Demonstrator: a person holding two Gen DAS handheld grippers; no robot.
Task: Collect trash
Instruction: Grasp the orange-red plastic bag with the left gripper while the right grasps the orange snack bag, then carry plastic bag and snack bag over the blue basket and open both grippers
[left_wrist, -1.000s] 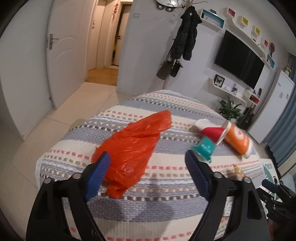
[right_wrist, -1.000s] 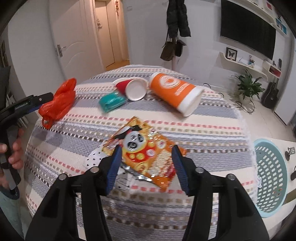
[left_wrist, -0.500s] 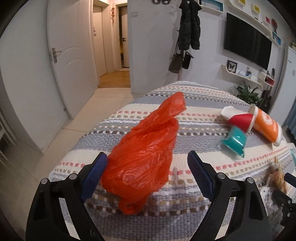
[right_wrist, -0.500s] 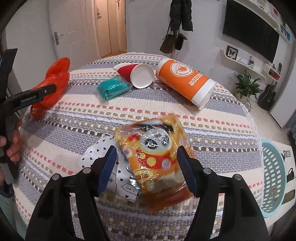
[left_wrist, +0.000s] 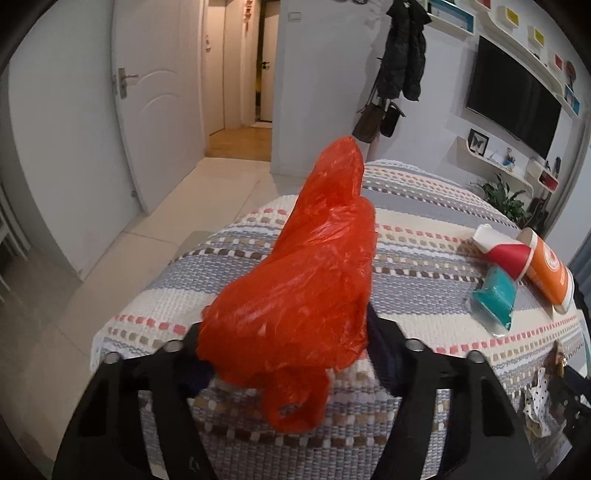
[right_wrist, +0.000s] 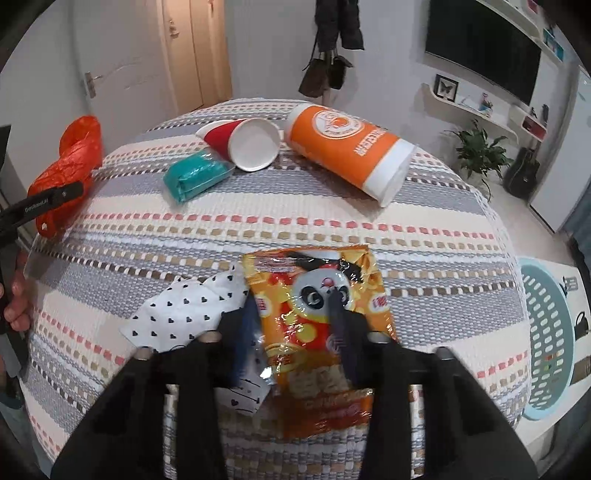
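A crumpled red plastic bag (left_wrist: 306, 280) lies on the striped tablecloth; my left gripper (left_wrist: 284, 350) has closed around its near end, the fingers pressed into its sides. The bag also shows in the right wrist view (right_wrist: 68, 170). My right gripper (right_wrist: 295, 325) has closed on an orange panda snack wrapper (right_wrist: 317, 317), which bulges between the fingers. A white heart-print wrapper (right_wrist: 188, 314) lies under its left finger. A red paper cup (right_wrist: 243, 142), a teal packet (right_wrist: 195, 177) and a large orange cup (right_wrist: 351, 151) lie on their sides farther back.
The round table's striped cloth (right_wrist: 424, 240) drops off at the edges. A light-blue perforated basket (right_wrist: 546, 332) stands on the floor at the right. A white door (left_wrist: 147, 122) and hallway lie beyond the table on the left.
Both grippers moved forward and closed: the left one onto the red bag, the right one onto the panda snack wrapper, which now crumples between the fingers.
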